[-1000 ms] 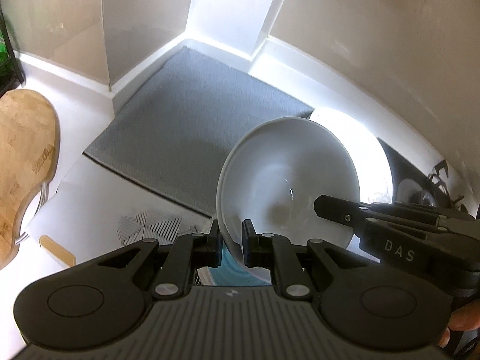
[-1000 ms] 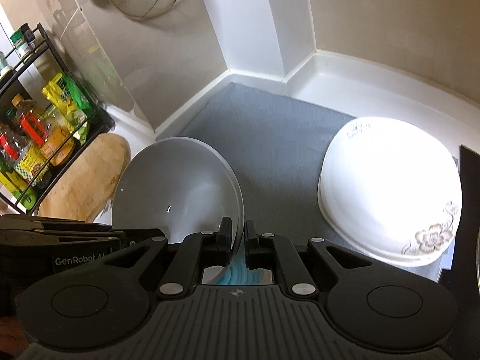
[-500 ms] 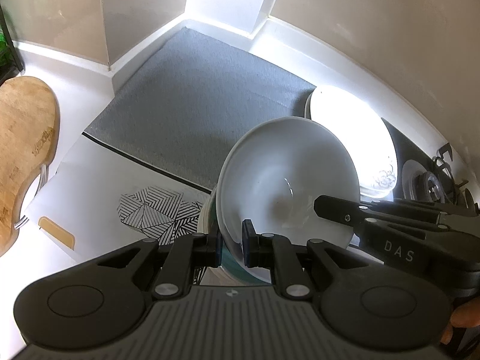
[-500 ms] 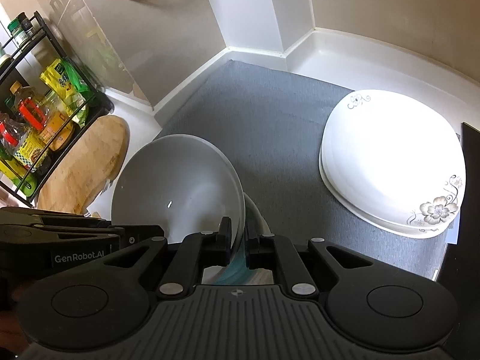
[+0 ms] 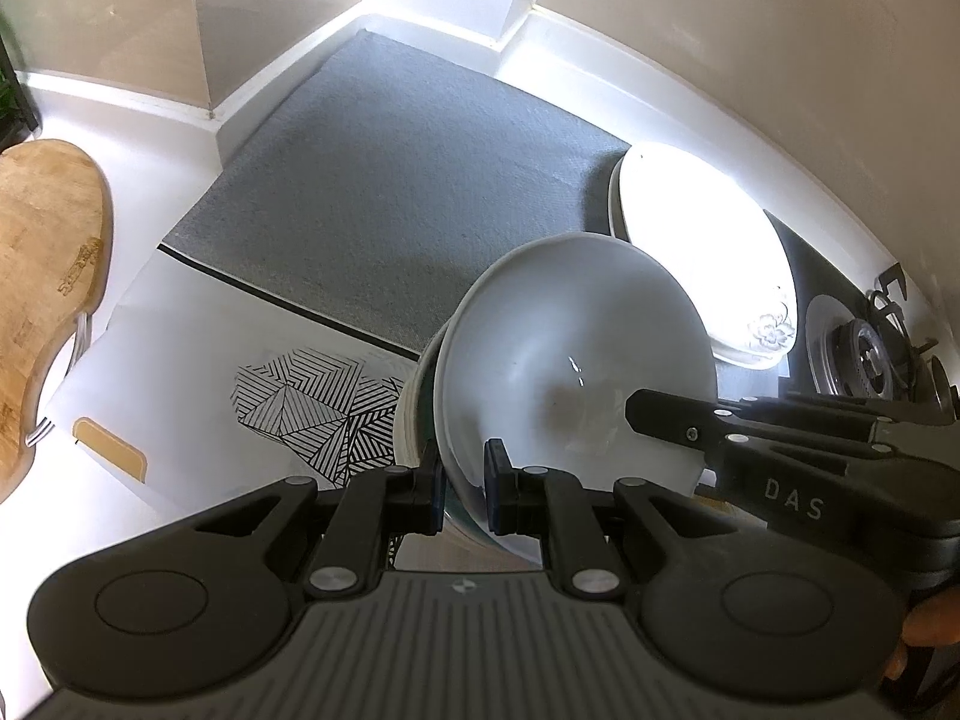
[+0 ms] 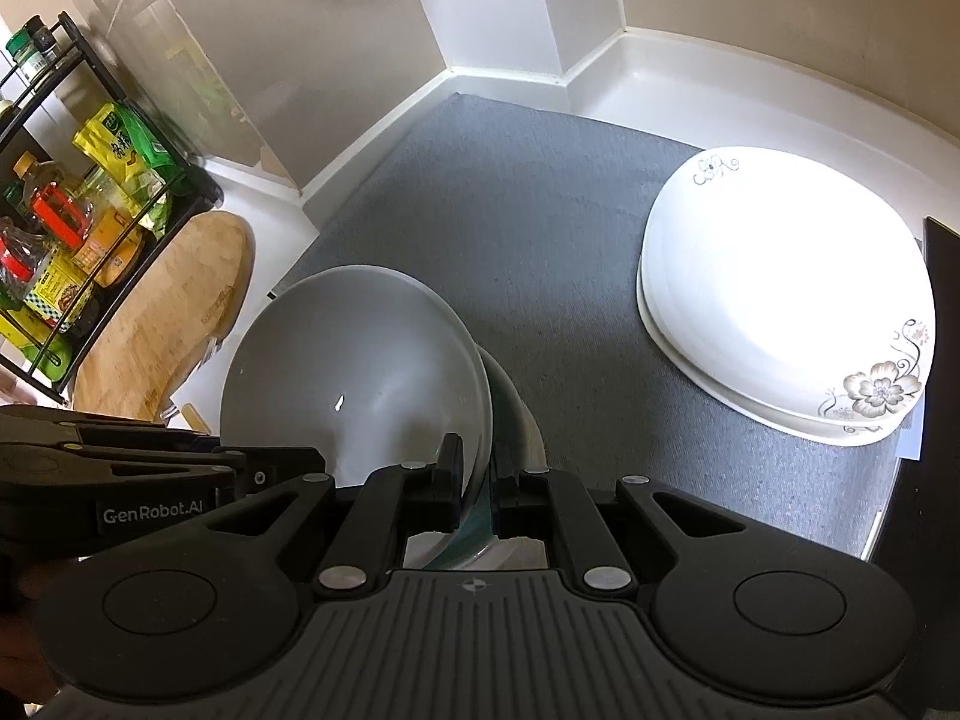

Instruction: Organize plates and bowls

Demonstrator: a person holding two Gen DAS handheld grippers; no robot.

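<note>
lifted a little higher than a second before, with more of the patterned sheet (image 5: 312, 402) and a second bowl (image 5: 414, 414) uncovered underneath. carried between both tools: a white bowl (image 5: 576, 360), tilted, its open side toward the left camera. left gripper (image 5: 463, 483) clamped on the near rim of that bowl, one pad inside, one outside. right gripper (image 6: 477, 483) likewise pinched shut on the opposite rim, seen from its own camera with the bowl (image 6: 354, 360) leaning to the left of the fingers. hung above the near edge of the grey mat (image 6: 540, 228), over the second bowl (image 6: 516, 408), which sat just below and showed a pale outside and a greenish-blue edge; touching or apart there, could not tell. farther right on the mat, stacked and well apart from the held bowl: two white plates (image 6: 780, 294) with a flower print at the rim. left of the mat, lying on the white counter (image 5: 150, 138): a wooden cutting board (image 5: 42, 276). behind that board, seen only from the right camera: a black wire rack (image 6: 72, 222) of bottles and packets. at the far right of the left view, partly visible: a stove burner (image 5: 864, 354).
</note>
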